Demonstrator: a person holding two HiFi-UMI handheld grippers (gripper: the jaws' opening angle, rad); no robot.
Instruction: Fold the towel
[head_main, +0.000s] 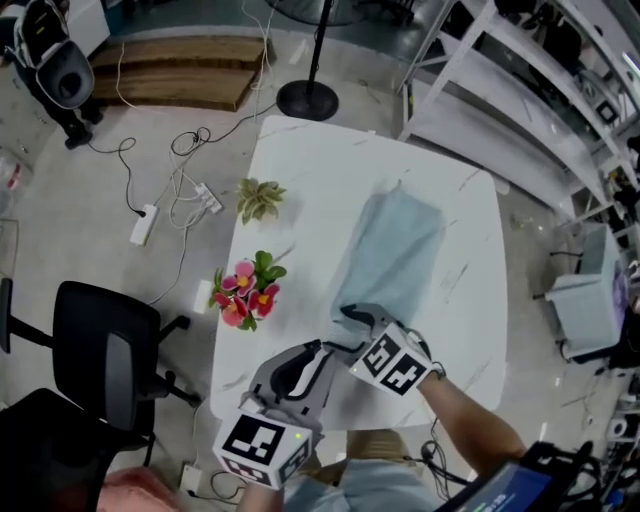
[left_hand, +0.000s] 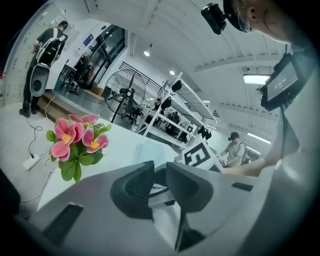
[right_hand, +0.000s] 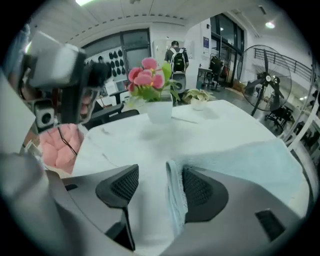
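A white marble-patterned table is seen from above, with a pale blue towel lying lengthways on its right half, its near end bunched at the tips of the right gripper. In the right gripper view, the right gripper has its jaws wide apart. The towel has an edge standing between them, resting against one pad and clear of the other. The left gripper hovers just beside it over the table's near edge. Its jaws are drawn to a narrow gap with nothing gripped. Pink flowers and a small green plant sit along the table's left side, well apart from the towel.
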